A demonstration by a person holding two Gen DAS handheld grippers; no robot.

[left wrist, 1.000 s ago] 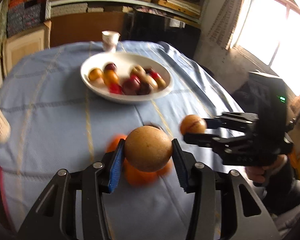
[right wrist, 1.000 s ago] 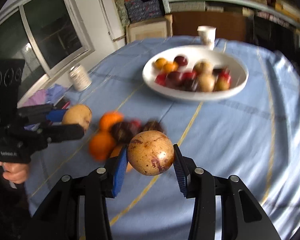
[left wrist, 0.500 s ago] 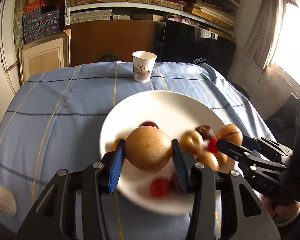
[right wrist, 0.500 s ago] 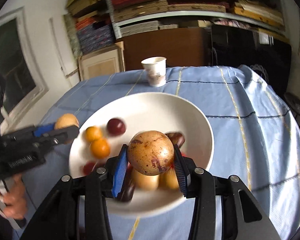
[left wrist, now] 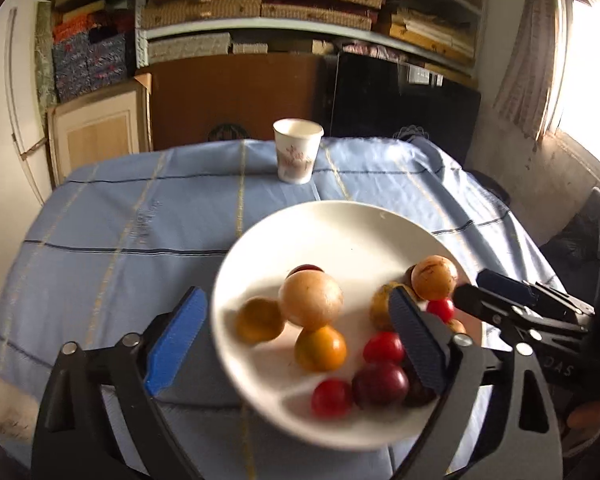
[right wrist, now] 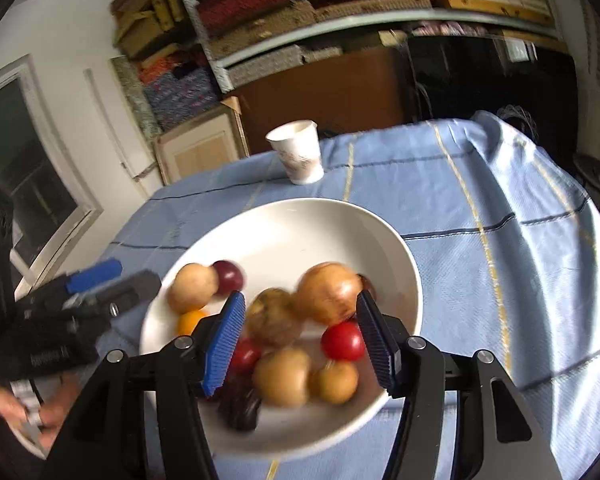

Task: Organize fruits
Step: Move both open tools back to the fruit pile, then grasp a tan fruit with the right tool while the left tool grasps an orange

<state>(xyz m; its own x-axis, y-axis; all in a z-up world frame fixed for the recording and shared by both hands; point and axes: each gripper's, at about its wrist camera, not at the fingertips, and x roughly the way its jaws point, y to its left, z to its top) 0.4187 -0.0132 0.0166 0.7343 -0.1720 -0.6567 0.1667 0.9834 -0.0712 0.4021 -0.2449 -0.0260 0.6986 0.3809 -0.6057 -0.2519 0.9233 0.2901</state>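
A white bowl on the blue tablecloth holds several fruits: tan, orange, red and dark purple ones. My left gripper is open over the bowl's near left side; a tan fruit sits free in the bowl between its fingers. My right gripper is open over the bowl; a tan-brown fruit lies free in the bowl just beyond it. The right gripper also shows at the right in the left wrist view, and the left gripper at the left in the right wrist view.
A white paper cup stands on the blue tablecloth behind the bowl. Shelves of stacked goods and a brown cabinet stand beyond the table. A window is at the right.
Both grippers opened and let go of their tan fruits, which now lie in the bowl. Before that, both carried the fruits from the near pile to above the bowl.
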